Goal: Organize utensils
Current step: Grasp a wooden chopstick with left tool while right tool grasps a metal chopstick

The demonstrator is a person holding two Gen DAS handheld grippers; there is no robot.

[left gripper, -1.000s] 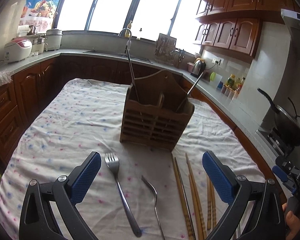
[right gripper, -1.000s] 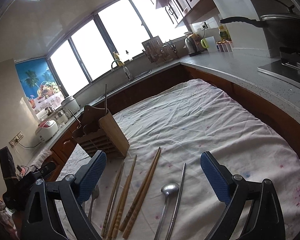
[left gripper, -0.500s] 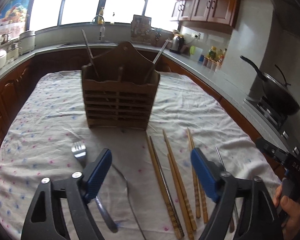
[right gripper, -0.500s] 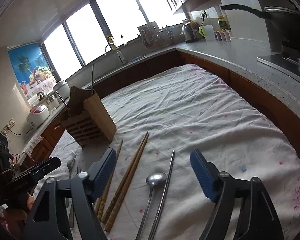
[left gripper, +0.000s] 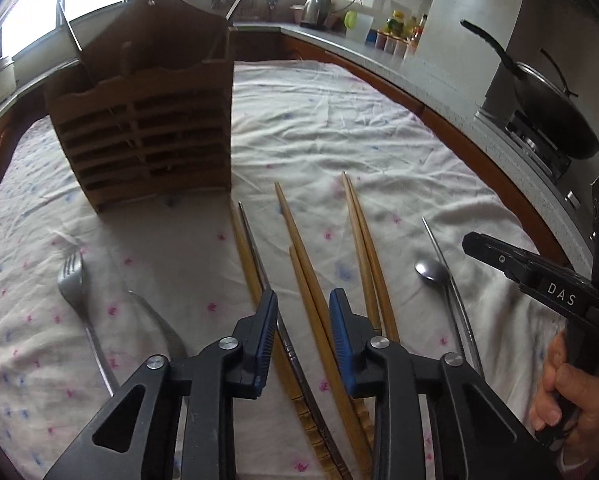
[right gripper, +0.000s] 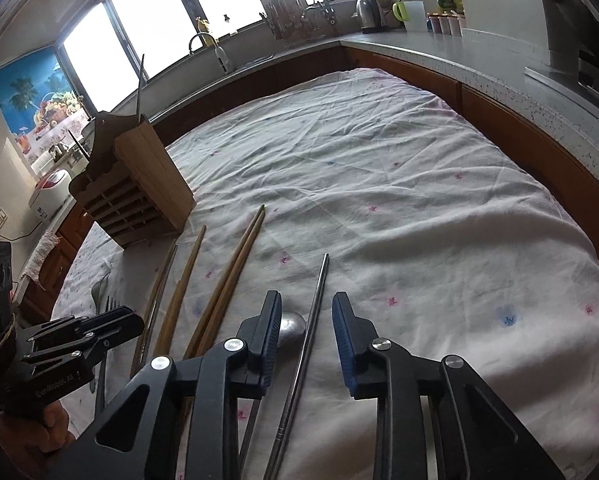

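A wooden utensil holder (left gripper: pixel 147 132) stands on the cloth-covered table (left gripper: pixel 339 120), with a few utensils standing in it; it also shows in the right wrist view (right gripper: pixel 135 196). Several wooden chopsticks (left gripper: pixel 303 256) lie in front of it, beside a metal chopstick (left gripper: pixel 259 256), a fork (left gripper: pixel 75 284) and a spoon (left gripper: pixel 431 270). My left gripper (left gripper: pixel 303 304) hovers low over a wooden chopstick, its jaws narrowed on either side of it, not closed. My right gripper (right gripper: pixel 305 308) straddles a metal chopstick (right gripper: pixel 313 312) next to the spoon (right gripper: pixel 293 326), jaws also narrowed.
A second metal piece (left gripper: pixel 155 312) lies by the fork. A wok (left gripper: pixel 555 120) sits on the stove at the right. Counters with a kettle (right gripper: pixel 369 14), sink tap (right gripper: pixel 207 40) and rice cooker (right gripper: pixel 51 192) ring the table.
Both grippers have dropped towards the table and narrowed their jaws. The left moved right from over the fork to the chopsticks. The right moved over the metal chopstick.
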